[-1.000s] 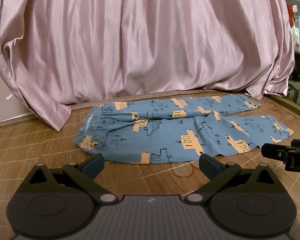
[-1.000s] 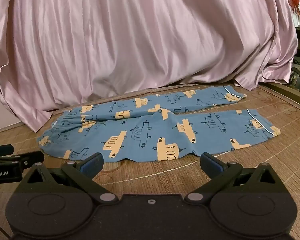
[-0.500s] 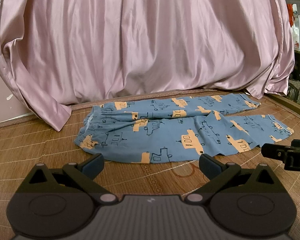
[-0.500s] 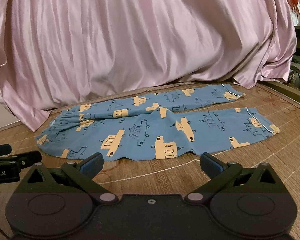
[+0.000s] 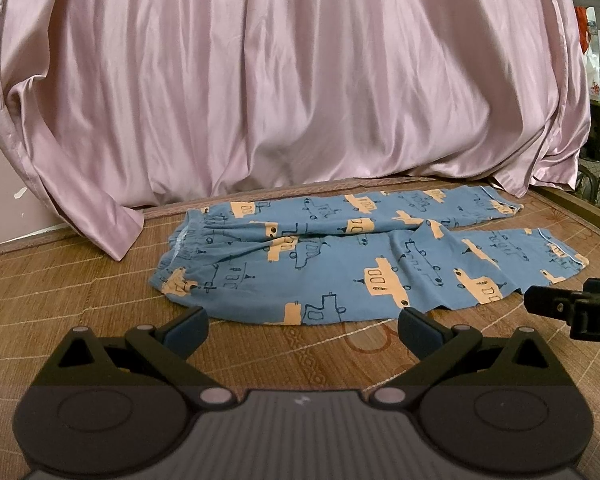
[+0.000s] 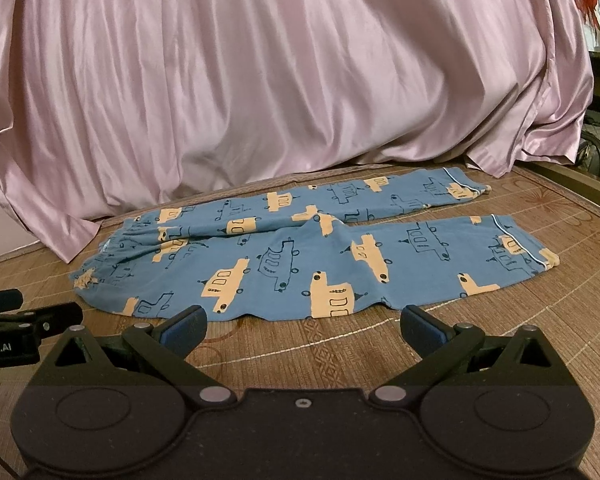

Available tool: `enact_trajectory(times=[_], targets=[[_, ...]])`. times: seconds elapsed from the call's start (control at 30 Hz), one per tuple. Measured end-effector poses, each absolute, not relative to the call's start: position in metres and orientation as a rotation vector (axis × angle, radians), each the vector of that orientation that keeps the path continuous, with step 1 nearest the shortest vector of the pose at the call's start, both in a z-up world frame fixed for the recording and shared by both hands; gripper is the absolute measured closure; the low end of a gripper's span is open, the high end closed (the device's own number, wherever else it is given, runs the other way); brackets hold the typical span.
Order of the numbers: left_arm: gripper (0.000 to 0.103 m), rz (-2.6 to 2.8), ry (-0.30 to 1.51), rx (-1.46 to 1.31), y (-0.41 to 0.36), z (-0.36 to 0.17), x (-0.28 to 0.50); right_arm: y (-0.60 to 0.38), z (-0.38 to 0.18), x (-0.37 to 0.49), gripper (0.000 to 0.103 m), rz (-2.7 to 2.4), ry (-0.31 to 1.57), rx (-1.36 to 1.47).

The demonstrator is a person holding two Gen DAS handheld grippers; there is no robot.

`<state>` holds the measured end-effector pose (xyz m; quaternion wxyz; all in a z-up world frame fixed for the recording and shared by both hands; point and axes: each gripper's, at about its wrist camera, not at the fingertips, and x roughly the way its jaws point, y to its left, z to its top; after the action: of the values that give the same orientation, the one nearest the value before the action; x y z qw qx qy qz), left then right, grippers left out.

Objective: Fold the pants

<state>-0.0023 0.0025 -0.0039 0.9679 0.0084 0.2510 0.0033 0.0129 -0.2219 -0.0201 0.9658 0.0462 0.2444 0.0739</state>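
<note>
Pants: blue pants (image 5: 340, 276) printed with orange and outlined vehicles lie flat across the middle of both frames, waistband toward the left of the frame, the two legs running out to the right with a narrow gap opening between them near the cuffs
Surface: a woven brown mat (image 5: 80, 292) with a pale line pattern carries the pants; whether it lies on a counter or a bed I cannot tell
Backdrop: a pink satin sheet (image 5: 280, 80) hangs in folds over the whole upper half of the frame, its lower edge resting on the mat just behind the pants
Left gripper: the left gripper (image 5: 302, 325) sits low in the left wrist view, jaws spread wide apart, nothing between them, fingertips just short of the near hem of the pants
Right gripper: the right gripper (image 6: 303, 322) sits likewise in its own view, jaws wide apart and empty, tips just short of the cloth's near edge; it also shows at the right edge of the left wrist view
</note>
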Motion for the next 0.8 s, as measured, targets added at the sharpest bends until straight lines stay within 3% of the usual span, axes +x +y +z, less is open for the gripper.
enact_trajectory(times=[0.57,0.8], targets=[[0.0,0.014,0.52,0.015,0.0048,-0.0065,-0.0024,-0.2224,-0.0199,0.0137,0.0,0.15,0.497,0.095],[0.0,0.054,0.609,0.037,-0.0006,-0.0139,0.0055,-0.2213,-0.0212,0.0133,0.0,0.138,0.493,0.076]])
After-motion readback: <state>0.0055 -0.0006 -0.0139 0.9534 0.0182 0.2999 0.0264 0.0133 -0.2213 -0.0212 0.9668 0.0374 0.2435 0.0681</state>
